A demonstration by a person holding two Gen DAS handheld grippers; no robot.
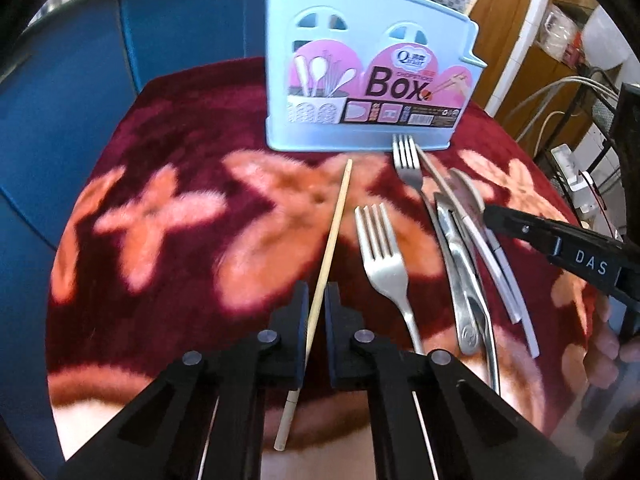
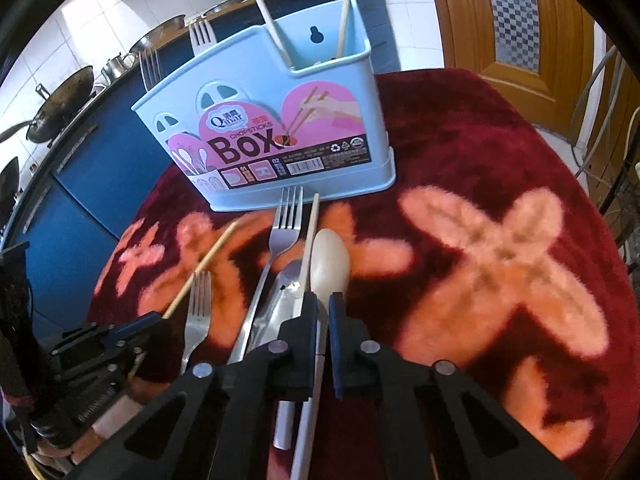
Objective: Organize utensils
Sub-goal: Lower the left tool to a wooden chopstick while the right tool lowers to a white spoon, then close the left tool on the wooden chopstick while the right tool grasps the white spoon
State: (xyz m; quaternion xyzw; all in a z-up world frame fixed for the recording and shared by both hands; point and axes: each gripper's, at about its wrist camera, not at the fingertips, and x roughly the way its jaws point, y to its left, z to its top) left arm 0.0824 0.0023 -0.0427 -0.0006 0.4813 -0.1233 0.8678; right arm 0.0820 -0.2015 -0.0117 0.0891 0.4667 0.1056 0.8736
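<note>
**Both tongs clamped on utensils in front of the chopsticks box**

In the left wrist view, the left tongs [image 1: 316, 300] at bottom centre are clenched on a wooden chopstick [image 1: 334, 236], which runs up from the lower edge toward the light-blue chopsticks box [image 1: 372, 64] at top centre. Just right of it a fork [image 1: 384, 256] lies on the red flowered blanket [image 1: 180, 208] covering the bench. A second fork [image 1: 408, 160] lies with its tines near the box's base, beside a steel utensil [image 1: 464, 272] and pale flat handles whose ends overlap.

In the right wrist view, the right tongs [image 2: 323, 304] at bottom centre are clenched on the handle of a pale spoon [image 2: 330, 258], its bowl pointing toward the box in the upper middle. A white stick and a wooden chopstick [image 2: 346, 4] stand in the box's right compartment; two forks [image 2: 202, 34] rise from its left side. The left tongs appear at the lower left of this frame.
</note>
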